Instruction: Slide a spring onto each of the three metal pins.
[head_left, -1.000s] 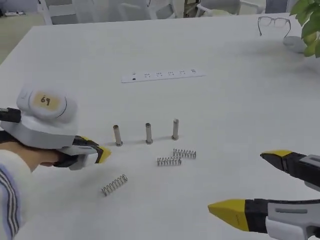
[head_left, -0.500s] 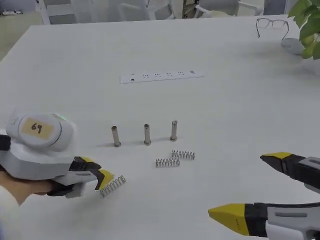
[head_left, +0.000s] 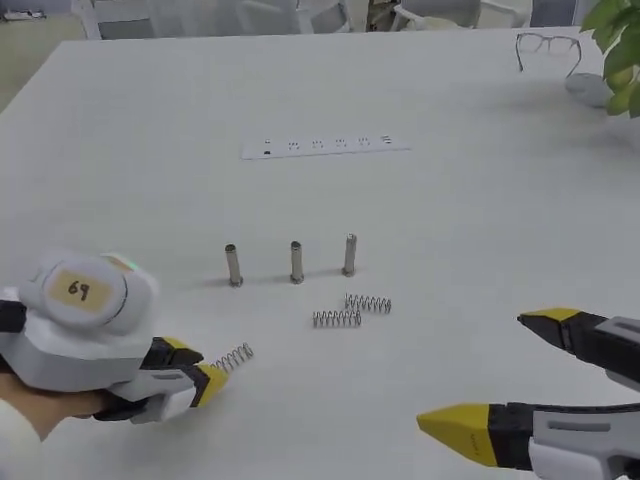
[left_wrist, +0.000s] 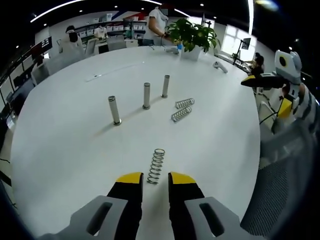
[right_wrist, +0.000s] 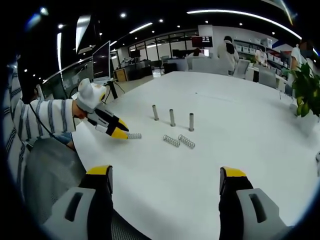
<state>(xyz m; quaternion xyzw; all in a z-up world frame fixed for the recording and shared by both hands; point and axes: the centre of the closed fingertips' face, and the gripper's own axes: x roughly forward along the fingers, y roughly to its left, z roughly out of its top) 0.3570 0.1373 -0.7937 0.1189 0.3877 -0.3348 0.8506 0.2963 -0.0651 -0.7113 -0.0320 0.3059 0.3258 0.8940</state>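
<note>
Head view: white table (head_left: 480, 200), pins (head_left: 296, 262), chairs (head_left: 270, 14)

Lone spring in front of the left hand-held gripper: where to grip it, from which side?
Grip the spring across its coils near the end closest to the left hand-held gripper, coming in low from that end. It lies flat, roughly in line with the open jaws, and that leaves the far end free for a pin.

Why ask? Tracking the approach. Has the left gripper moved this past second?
Yes: the left gripper has pulled back from the left pin, toward the person, to the lone spring.
</note>
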